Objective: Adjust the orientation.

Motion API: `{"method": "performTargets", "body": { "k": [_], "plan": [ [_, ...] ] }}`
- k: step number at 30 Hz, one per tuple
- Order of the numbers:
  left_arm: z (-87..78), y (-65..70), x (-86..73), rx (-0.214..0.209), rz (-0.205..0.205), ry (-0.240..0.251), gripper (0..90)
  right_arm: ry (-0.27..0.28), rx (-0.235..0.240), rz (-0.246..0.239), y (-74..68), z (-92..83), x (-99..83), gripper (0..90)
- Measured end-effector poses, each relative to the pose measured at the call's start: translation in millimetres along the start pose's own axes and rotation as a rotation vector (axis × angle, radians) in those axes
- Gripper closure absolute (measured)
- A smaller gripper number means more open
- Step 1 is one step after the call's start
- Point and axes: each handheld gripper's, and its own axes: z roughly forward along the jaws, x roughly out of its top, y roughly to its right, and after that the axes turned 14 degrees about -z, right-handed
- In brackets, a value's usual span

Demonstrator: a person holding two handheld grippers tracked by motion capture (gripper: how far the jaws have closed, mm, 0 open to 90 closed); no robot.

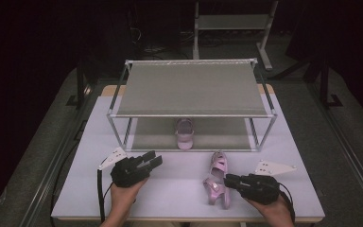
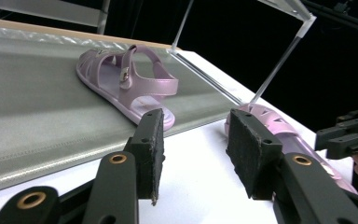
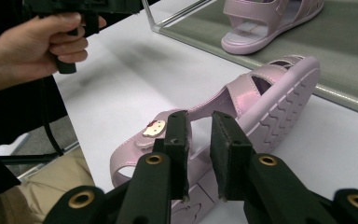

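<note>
Up on the lower shelf of the two-tier shoe rack (image 1: 191, 89), near that shelf's front edge, one pink jelly sandal (image 1: 185, 134) stands upright. Its mate, the second pink sandal (image 1: 217, 180), lies tipped on its side on the white desk (image 1: 179, 189), toward the desk's front edge and right of centre. The right gripper (image 1: 229, 179) has its jaws nearly closed around that sandal's strap. The left gripper (image 1: 154, 158), toward the desk's front left, has its jaws wide apart and holds nothing.
</note>
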Motion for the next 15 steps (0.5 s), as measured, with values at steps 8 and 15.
{"method": "performTargets", "body": {
  "k": [8,15],
  "plan": [
    [-7.2,-2.1,-1.6,-0.026,-0.023,0.010,54.7,-0.008,-0.027,-0.009,-1.2,-1.8,-0.8,79.2],
    [-7.2,0.9,-1.5,-0.033,-0.011,0.016,54.4,-0.030,-0.086,-0.028,-2.0,-11.1,-1.9,78.0]
  ]
}}
